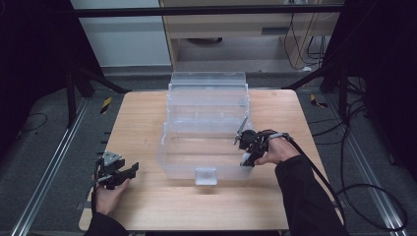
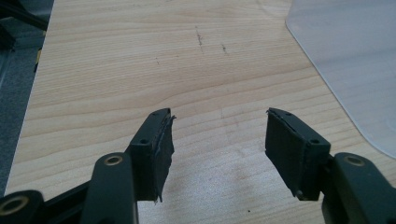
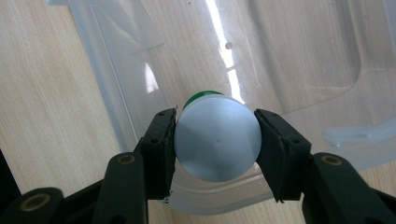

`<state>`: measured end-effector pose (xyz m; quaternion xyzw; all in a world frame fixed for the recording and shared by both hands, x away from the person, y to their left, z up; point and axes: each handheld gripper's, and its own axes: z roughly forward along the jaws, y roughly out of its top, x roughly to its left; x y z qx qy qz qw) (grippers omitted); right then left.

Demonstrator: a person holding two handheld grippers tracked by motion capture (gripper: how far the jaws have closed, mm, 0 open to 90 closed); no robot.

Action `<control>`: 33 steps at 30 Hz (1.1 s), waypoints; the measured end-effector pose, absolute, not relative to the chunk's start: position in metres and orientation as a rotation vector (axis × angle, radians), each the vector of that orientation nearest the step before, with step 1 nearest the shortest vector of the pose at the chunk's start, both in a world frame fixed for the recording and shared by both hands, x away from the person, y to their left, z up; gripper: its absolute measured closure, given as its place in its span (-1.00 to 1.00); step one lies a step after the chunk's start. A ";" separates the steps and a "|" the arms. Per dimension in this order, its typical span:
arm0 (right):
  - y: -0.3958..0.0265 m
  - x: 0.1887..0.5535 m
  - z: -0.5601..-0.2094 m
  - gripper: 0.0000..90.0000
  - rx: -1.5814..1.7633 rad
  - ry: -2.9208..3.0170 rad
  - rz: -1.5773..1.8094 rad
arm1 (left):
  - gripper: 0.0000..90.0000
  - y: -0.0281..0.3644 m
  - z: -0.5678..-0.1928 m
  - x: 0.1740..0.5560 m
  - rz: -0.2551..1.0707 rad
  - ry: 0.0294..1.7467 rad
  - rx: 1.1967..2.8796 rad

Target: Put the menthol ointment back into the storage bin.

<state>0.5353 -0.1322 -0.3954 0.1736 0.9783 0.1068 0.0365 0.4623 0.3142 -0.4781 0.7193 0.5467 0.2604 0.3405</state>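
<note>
Over on the left, our left tool (image 1: 129, 170) sits low over the bare pale wooden worktop (image 1: 142, 123), jaws wide apart with nothing between them, just beside the clear plastic storage box (image 1: 204, 128) with its lid hinged back. Moving right, our right tool (image 3: 215, 140) is clamped on a small round silvery-white can with a green far end (image 3: 217, 137), held right above the box's near right rim, so it's not inside yet. We'd guess the can is light, rigid and pretty slick, so squeezing across its round sides like this seems the way to go. The box walls look thin and flexy.
</note>
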 end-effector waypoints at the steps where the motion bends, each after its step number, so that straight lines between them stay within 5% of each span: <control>1: -0.132 0.535 -0.396 0.12 0.536 3.005 0.331 | -0.09 0.314 -0.478 0.462 0.678 1.422 1.872; 33: -0.131 0.536 -0.399 0.05 0.565 2.995 0.345 | -0.08 0.314 -0.478 0.462 0.677 1.422 1.873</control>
